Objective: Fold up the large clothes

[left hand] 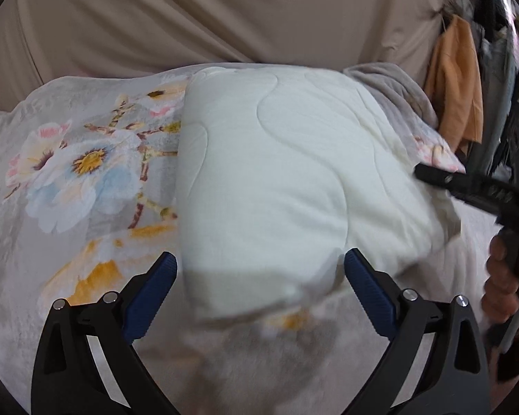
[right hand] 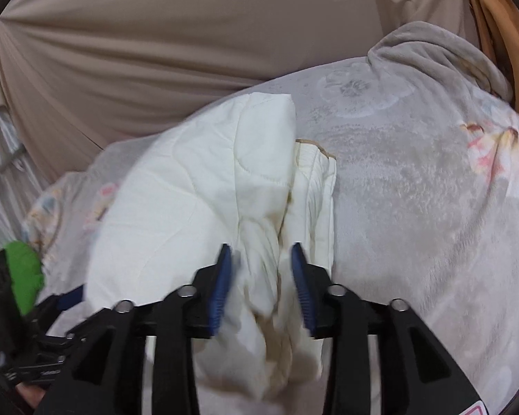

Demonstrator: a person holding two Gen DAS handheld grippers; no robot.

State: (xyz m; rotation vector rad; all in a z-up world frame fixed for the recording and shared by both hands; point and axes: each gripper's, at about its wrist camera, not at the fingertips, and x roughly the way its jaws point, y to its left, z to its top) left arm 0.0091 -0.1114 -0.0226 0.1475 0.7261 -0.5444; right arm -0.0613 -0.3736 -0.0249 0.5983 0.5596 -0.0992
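A cream quilted garment lies folded in a thick bundle on a grey floral blanket. My left gripper is open, its blue pads on either side of the bundle's near end, holding nothing. My right gripper is partly closed, with the bundle's bunched open edge between its blue pads; the pads stand a little apart and I cannot tell if they pinch the cloth. The bundle runs away from it to the left. The right gripper also shows at the right edge of the left wrist view.
A beige curtain hangs behind the bed. Orange cloth and dark hanging clothes are at the far right. The floral blanket is rumpled into a ridge at the back right. The left gripper with a green part sits at lower left.
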